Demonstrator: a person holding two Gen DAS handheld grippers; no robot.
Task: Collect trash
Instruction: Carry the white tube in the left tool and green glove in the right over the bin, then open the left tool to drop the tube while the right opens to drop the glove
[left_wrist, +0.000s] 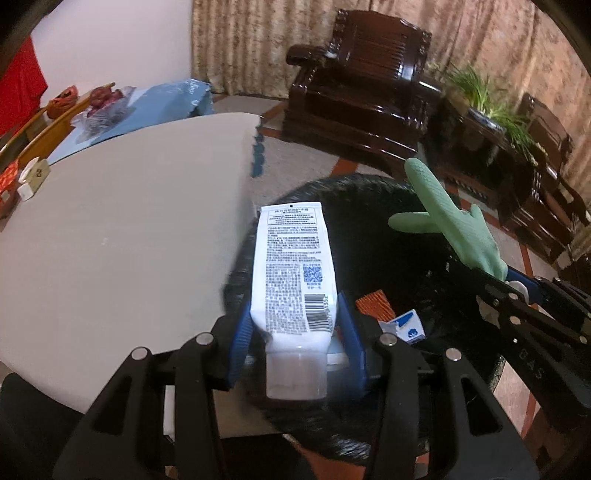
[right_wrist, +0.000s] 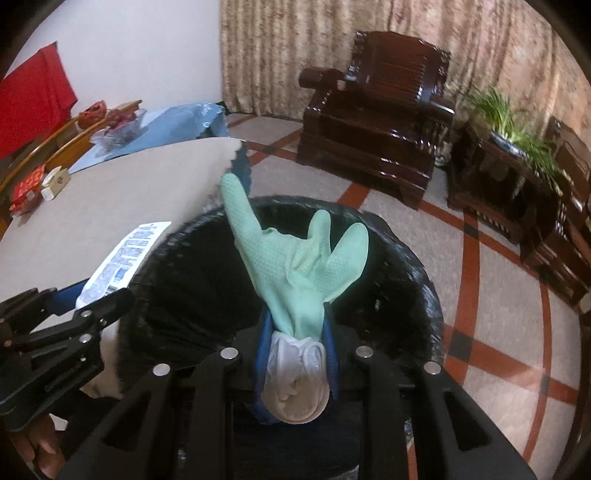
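My left gripper (left_wrist: 295, 325) is shut on a white squeeze tube (left_wrist: 293, 273) with printed text and a barcode, cap toward the camera. The tube hangs over the near-left rim of a black-lined trash bin (left_wrist: 369, 206). Inside the bin lie an orange ribbed scrap (left_wrist: 375, 303) and a small blue-and-white carton (left_wrist: 408, 326). My right gripper (right_wrist: 295, 317) is shut on the cuff of a green rubber glove (right_wrist: 295, 254), held above the bin (right_wrist: 406, 266) with its fingers pointing up. The glove (left_wrist: 447, 218) and the tube (right_wrist: 125, 258) each show in the other view.
A round table with a grey cloth (left_wrist: 129, 221) stands left of the bin, with small boxes (left_wrist: 33, 177) at its far edge. Dark wooden armchairs (right_wrist: 376, 110), a side table and a potted plant (right_wrist: 517, 118) line the curtained wall. Tiled floor (right_wrist: 498, 295) lies right of the bin.
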